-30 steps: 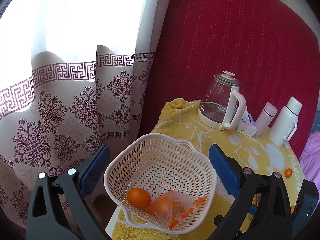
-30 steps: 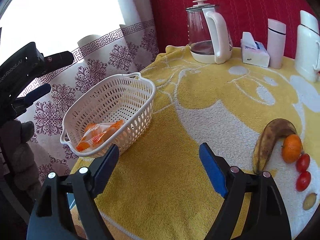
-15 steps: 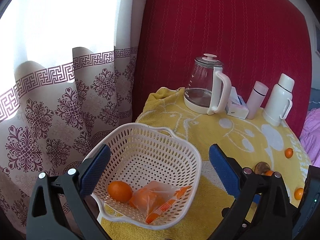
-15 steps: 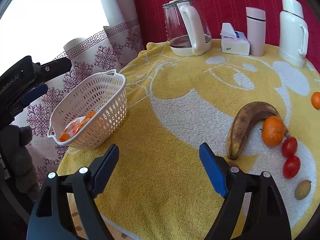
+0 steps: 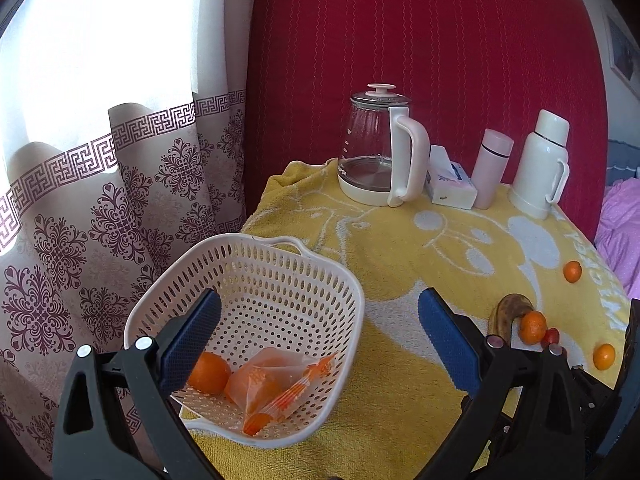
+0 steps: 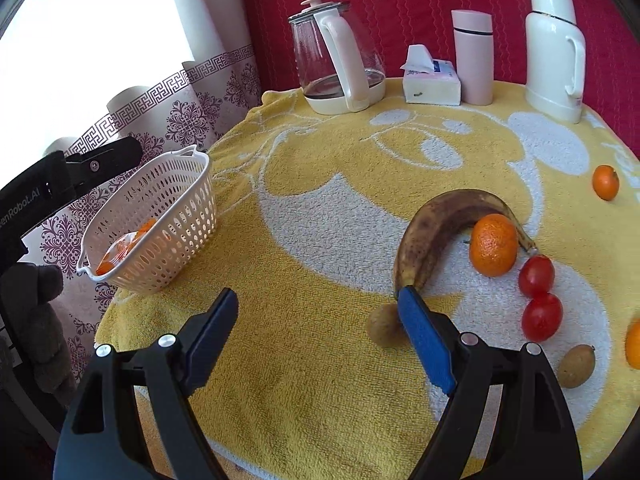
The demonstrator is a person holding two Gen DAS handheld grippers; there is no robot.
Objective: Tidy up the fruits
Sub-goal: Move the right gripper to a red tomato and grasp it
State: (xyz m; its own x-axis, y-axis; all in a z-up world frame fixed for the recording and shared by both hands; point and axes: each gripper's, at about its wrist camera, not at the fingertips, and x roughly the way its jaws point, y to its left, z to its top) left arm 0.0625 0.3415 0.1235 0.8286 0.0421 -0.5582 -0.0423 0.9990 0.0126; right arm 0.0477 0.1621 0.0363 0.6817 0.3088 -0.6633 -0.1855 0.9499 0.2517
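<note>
Left gripper jaws spread, empty, over basket holding orange and bag. Right gripper jaws spread, empty, near banana; tomatoes beside it on towel.

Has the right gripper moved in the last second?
Yes. The right gripper has swung from the basket toward the banana, jaws open; the kettle slid left in its view.

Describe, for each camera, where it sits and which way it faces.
Left wrist: on the left gripper, fingers open, facing the white basket.
Right wrist: on the right gripper, fingers open, facing the banana and tomatoes; the left gripper shows.
Shared: basket, kettle, banana.
</note>
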